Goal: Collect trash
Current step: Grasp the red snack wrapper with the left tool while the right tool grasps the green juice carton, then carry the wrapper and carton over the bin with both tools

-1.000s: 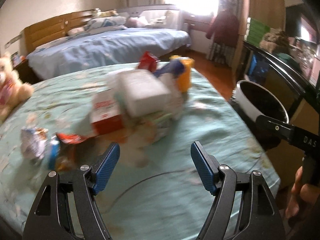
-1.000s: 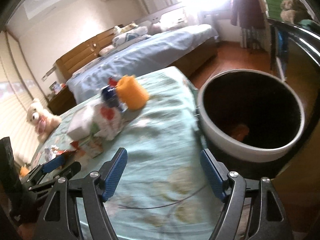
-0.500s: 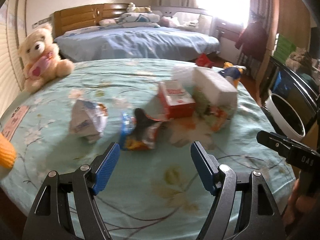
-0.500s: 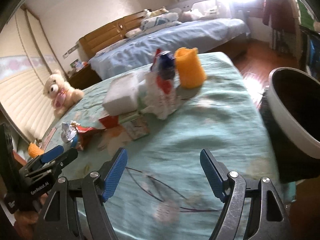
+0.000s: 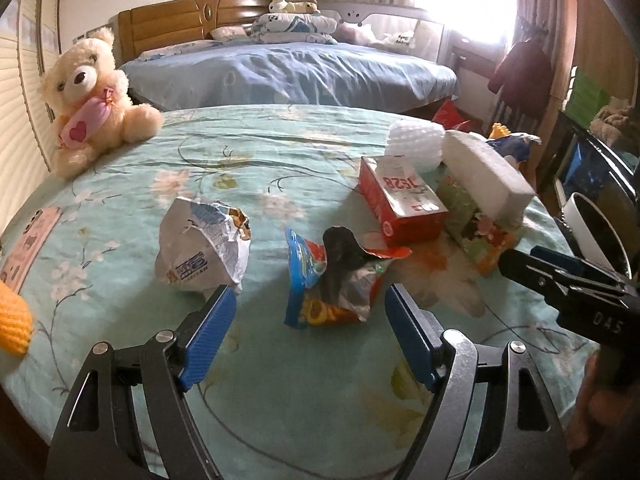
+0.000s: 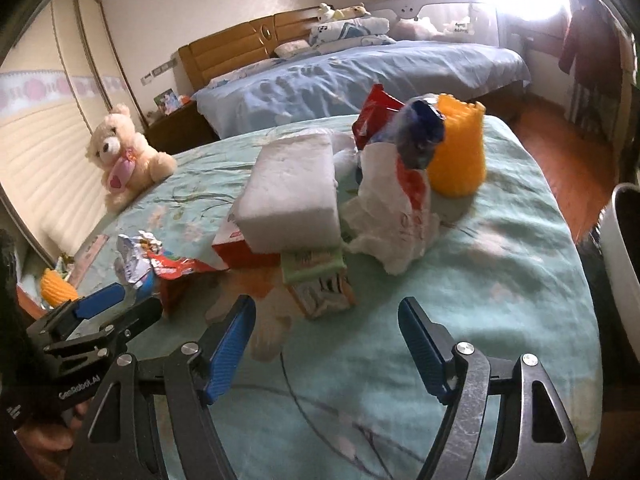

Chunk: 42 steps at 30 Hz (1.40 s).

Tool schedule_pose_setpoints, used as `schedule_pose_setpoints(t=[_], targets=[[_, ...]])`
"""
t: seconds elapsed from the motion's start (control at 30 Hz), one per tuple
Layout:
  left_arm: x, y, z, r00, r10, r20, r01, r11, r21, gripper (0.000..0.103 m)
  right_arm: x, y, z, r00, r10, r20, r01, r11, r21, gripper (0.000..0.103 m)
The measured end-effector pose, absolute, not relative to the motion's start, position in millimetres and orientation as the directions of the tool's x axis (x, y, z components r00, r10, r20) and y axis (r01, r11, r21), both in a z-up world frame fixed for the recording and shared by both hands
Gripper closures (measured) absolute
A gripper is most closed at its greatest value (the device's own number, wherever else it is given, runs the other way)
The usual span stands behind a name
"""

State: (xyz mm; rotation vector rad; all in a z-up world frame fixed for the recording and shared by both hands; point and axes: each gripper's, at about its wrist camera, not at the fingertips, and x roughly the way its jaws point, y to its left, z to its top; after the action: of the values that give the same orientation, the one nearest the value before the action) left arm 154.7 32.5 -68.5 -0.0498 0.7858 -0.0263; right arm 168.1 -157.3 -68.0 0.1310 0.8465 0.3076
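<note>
Trash lies on a teal floral cloth (image 5: 280,380). My left gripper (image 5: 309,300) hangs over a torn blue-and-orange snack wrapper (image 5: 332,280); its jaws are opening, and the wrapper lies between the tips with the pads clear of it. A crumpled silver-white wrapper (image 5: 202,248) sits just left of it. My right gripper (image 6: 326,308) is closing slightly in the air, just short of a green-and-orange carton (image 6: 320,288), with nothing held. Behind the carton are a red box (image 6: 240,252), a white foam block (image 6: 292,196) and a crumpled white bag (image 6: 396,216).
A white bin (image 6: 620,264) with a dark inside stands off the cloth's right edge. A yellow cup (image 6: 458,152) stands behind the bag. A teddy bear (image 5: 88,96) sits at the far left, and a blue bed (image 5: 288,68) is beyond.
Both views have swung left, away from the bin and onto the trash pile. The snack wrapper now lies between the left fingers, and the bin has slid to the right view's edge.
</note>
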Motion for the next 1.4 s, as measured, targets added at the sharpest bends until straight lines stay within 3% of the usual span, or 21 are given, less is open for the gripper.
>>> schedule_pose_setpoints(t=[0.07,0.13,0.2,0.33,0.37,0.67,1.4], targets=[[159.8,31.6,-70.9,0.703,-0.04,-0.71,0.007,0.999,-0.049,0.025,174.4,-154.7,-69.9,0.62,0.314,-0.719,-0.214,0.949,0.23,0.036],[162.9,30.2,-73.5,0.698,-0.045,-0.714,0.015,0.999,-0.048,0.034,181.4,-152.3,-72.2,0.613,0.306,-0.729,-0.211,0.952,0.223,0.048],[166.1,27.9,-77.9,0.68,-0.067,-0.73,0.04,0.998,-0.054,0.063,184.3,-150.3,-74.6,0.604,0.298,-0.739,-0.209,0.954,0.214,0.069],[162.4,20.2,-75.5,0.686,-0.102,-0.72,0.09,0.994,-0.055,0.086,174.3,-154.4,-69.8,0.621,0.303,-0.723,-0.214,0.953,0.216,0.07],[161.7,18.2,-74.6,0.685,-0.111,-0.72,0.099,0.993,-0.059,0.088,170.4,-156.6,-67.9,0.624,0.307,-0.719,-0.214,0.952,0.22,0.07],[145.7,-10.7,-58.9,0.694,-0.191,-0.694,0.191,0.978,-0.079,0.091,144.3,-188.6,-54.4,0.619,0.38,-0.688,-0.198,0.923,0.331,0.07],[123.2,-96.2,-38.5,0.663,-0.338,-0.668,0.389,0.918,-0.079,0.091,91.0,-269.2,-47.0,0.693,0.303,-0.654,-0.047,0.925,0.377,0.07]])
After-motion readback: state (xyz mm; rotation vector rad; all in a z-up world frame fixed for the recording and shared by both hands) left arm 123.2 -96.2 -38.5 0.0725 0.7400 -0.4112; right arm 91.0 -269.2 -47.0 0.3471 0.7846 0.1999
